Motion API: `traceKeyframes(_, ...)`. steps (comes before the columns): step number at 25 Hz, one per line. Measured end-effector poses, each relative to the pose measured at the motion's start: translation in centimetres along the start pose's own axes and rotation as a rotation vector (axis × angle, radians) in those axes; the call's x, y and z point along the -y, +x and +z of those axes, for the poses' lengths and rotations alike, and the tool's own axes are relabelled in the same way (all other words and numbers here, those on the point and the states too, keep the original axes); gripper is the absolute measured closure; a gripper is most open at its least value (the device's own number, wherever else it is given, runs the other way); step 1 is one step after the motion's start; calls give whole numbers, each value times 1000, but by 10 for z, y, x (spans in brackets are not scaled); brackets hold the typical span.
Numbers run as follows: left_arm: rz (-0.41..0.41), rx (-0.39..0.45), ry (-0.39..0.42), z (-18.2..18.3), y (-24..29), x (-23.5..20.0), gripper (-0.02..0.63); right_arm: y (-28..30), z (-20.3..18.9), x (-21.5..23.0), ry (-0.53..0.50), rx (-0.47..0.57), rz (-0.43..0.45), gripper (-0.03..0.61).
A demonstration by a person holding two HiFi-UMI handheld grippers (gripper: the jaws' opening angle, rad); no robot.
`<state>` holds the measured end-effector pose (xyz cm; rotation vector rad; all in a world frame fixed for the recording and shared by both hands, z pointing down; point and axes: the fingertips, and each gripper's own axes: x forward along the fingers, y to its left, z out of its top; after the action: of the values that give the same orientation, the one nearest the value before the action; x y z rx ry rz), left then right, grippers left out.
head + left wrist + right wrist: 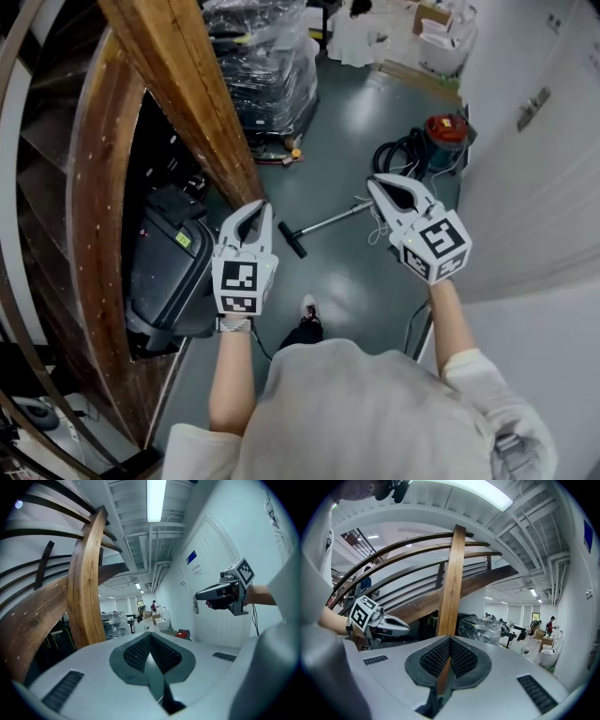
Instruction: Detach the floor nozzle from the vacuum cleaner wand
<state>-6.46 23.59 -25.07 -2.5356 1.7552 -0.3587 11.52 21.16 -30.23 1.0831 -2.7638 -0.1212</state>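
Note:
In the head view the vacuum cleaner lies on the grey floor ahead of me. Its red canister (447, 131) and coiled black hose (397, 156) sit by the right wall. The silver wand (334, 219) runs from there down to the black floor nozzle (292, 240), still joined to it. My left gripper (261, 206) is held up in the air, shut and empty, with its tip over the floor left of the nozzle. My right gripper (377, 182) is likewise shut and empty, above the wand's upper end. Each gripper view shows closed pads (140, 651) (461, 656) and the other gripper (225, 592) (377, 623) alongside.
A slanted wooden stair beam (187, 94) and curved railing stand close on the left, with a black case (173, 262) under them. A plastic-wrapped pallet (267, 66) stands behind. White doors (525, 169) line the right side. Boxes and people are far down the room.

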Motion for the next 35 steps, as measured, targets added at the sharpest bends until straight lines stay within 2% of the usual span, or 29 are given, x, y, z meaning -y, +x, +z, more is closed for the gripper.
traceKeyframes(3, 24, -7, -46, -6, 11, -16, 614, 14, -3, 5, 14, -2, 9, 551)
traceKeyframes(7, 28, 39, -111, 8, 25, -36, 614, 38, 0, 13, 9, 4, 28, 551)
traceKeyframes(20, -33, -7, -23, -16, 94, -68, 614, 114, -11, 39, 23, -20, 73, 551)
traceKeyframes(35, -68, -83, 9, -40, 140, -91, 614, 167, -41, 70, 15, -113, 25, 549)
